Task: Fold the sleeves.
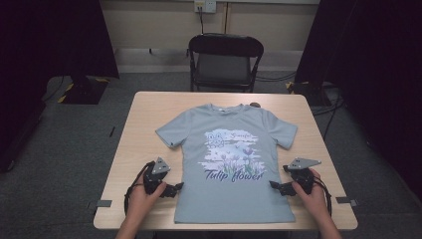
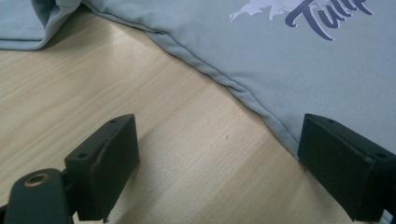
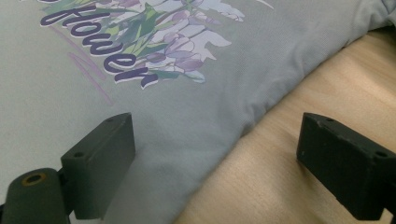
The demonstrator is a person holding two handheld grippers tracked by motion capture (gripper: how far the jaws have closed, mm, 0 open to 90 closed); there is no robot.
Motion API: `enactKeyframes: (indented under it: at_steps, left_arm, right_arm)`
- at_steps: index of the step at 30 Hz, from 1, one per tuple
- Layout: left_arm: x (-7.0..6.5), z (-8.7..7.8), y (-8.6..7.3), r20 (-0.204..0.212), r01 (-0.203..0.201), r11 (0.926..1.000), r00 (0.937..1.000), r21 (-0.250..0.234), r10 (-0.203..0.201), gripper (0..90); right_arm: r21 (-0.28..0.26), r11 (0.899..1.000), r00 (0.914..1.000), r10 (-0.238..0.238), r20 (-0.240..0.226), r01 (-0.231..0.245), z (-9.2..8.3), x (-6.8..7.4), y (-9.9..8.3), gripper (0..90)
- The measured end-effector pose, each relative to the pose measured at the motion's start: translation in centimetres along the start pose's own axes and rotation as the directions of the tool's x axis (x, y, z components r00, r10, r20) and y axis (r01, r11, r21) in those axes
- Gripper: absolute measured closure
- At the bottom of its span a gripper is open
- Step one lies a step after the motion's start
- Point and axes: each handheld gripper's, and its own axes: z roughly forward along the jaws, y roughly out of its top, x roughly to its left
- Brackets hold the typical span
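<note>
The pale blue T-shirt (image 1: 234, 164) is lying flat and face up in the middle of the table (image 1: 144, 114), its collar pointing toward the far edge and its hem running close along the near edge in front of me. Both short sleeves are spreading out toward the left and right edges, and the flower print with the purple lettering is showing on the chest.

I am holding my left gripper (image 1: 175, 189) just beside the shirt's left side seam, near the near left corner of the table. Its jaws are standing wide apart with nothing clamped; in the left gripper view one jaw is sitting over bare wood and the other is reaching the seam of the shirt (image 2: 289, 60), with the table (image 2: 154, 121) showing between them.

I am holding my right gripper (image 1: 276, 186) at the shirt's right side seam, toward the near right corner. Its jaws are also spread wide and gripping nothing; in the right gripper view one jaw is hovering over the shirt (image 3: 196, 116) below the print and the other over the wood (image 3: 289, 154), so the seam is running between them.

Beyond the far edge a black folding chair (image 1: 225, 59) is standing on the grey floor.
</note>
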Motion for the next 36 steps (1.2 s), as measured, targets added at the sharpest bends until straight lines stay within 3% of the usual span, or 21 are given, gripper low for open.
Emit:
enactKeyframes:
  at_steps: [30, 36]
  left_arm:
    - [0.0, 0.03, 0.02, -0.001, 0.0, 1.0, 1.0, 0.001, 0.0, 11.5]
    - [-0.02, 0.02, 0.01, -0.003, 0.001, 1.0, 1.0, 0.0, -0.001, 11.5]
  right_arm:
    - [0.002, 1.0, 0.9999, 0.009, 0.012, -0.009, -0.01, 0.07, 0.0, 10.0]
    - [-0.005, 1.0, 0.9995, 0.03, 0.005, -0.03, 0.02, -0.08, 0.07, 10.2]
